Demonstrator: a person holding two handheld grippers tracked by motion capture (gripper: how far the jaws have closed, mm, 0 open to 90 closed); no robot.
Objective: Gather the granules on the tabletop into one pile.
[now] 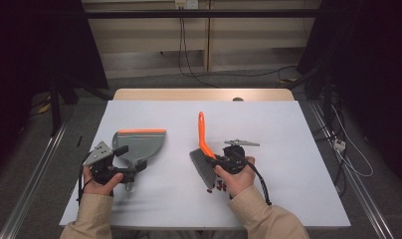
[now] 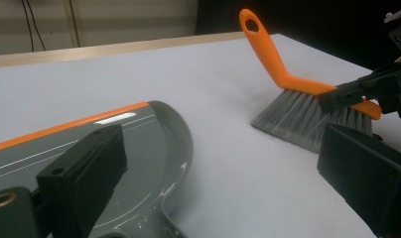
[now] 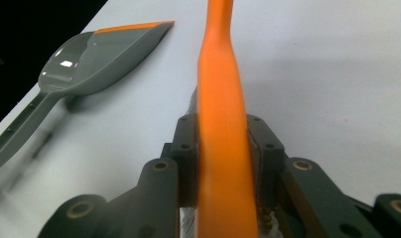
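Brush [image 1: 203,149] sat just right of the dustpan [image 1: 139,142] on the tabletop [image 1: 288,129], right claw [image 3: 222,163] clamped on its orange handle. Looked light, stiff plastic with soft bristles, so that handle grip seemed right. Left claw [image 2: 223,173] was spread apart over the dustpan's handle end.

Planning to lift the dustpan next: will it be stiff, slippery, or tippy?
The dustpan looks like thin moulded plastic, so probably light and stiff. Its glossy grey surface may slip between the jaws. The wide scoop beyond the narrow handle could make it droop forward.
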